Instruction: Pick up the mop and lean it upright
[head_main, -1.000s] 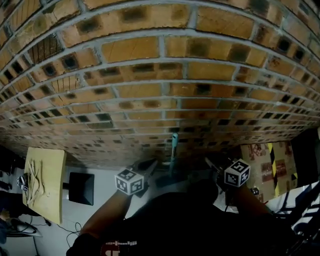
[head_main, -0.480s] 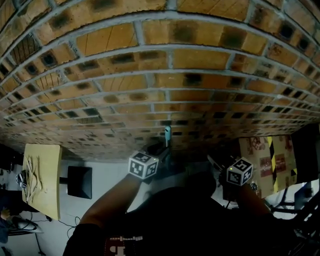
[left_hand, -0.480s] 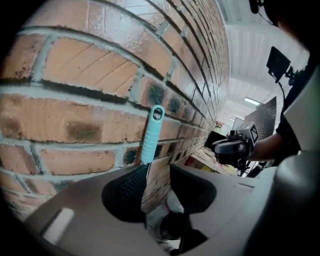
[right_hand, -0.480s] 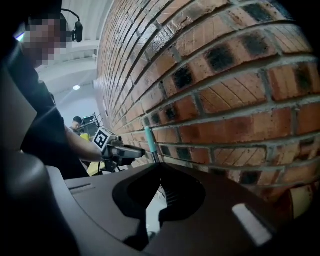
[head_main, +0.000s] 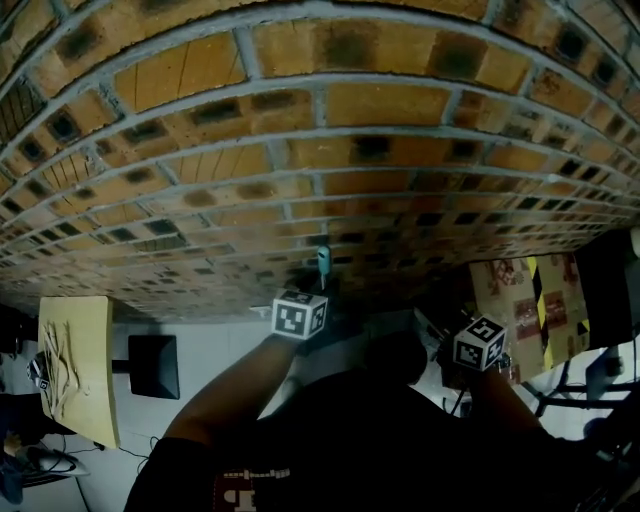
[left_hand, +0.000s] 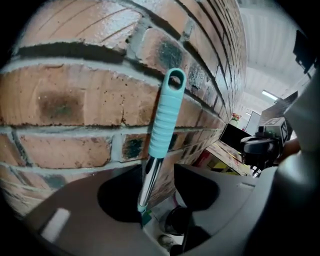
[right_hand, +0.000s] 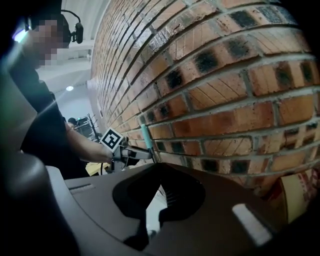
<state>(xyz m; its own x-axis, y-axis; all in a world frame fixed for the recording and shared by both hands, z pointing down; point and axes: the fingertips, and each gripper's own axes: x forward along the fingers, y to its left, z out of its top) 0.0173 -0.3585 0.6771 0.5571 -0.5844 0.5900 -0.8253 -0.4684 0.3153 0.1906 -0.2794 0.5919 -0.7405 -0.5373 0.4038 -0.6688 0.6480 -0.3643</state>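
The left claw (left_hand: 159, 169) is standing wide, its jaws having just been opening, with the mop handle (left_hand: 149, 181) passing between them and not being pinched. The teal grip (left_hand: 165, 112) at its top is leaning against the brick wall (left_hand: 70, 100), close to upright. Letting go appears to be the step in hand. To do it well, the claw should be backing straight away from the wall, keeping both jaws off the shaft so nothing is nudging it sideways along the bricks. The right claw (right_hand: 159, 167) is sitting closed and empty, along the wall from the handle and apart from it.
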